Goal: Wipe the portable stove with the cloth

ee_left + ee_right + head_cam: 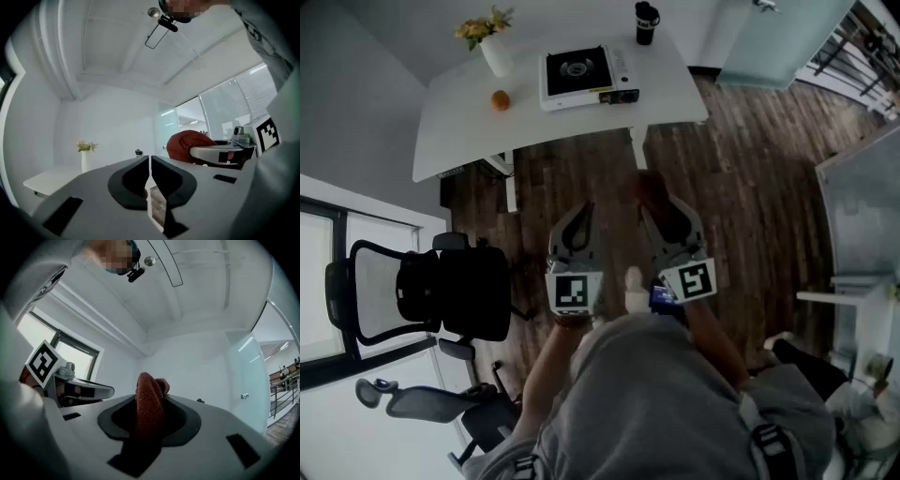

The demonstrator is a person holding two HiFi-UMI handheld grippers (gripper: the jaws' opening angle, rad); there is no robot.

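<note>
Right claw (662, 206) grips the bunched rust-red woven cloth (150, 404) while the left claw (150, 171) is pinched shut on nothing — yet the white, black-topped portable stove (581, 75) sits well apart on the white table (469, 122), so wiping seemingly hasn't begun — approach and wipe remain.

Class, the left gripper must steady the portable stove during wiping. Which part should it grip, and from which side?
Probably the stove's near left corner, coming from the table's near edge. It is a low flat box; that corner is clear of the burner and the dark control panel. The left gripper, now shut, must open first.
</note>
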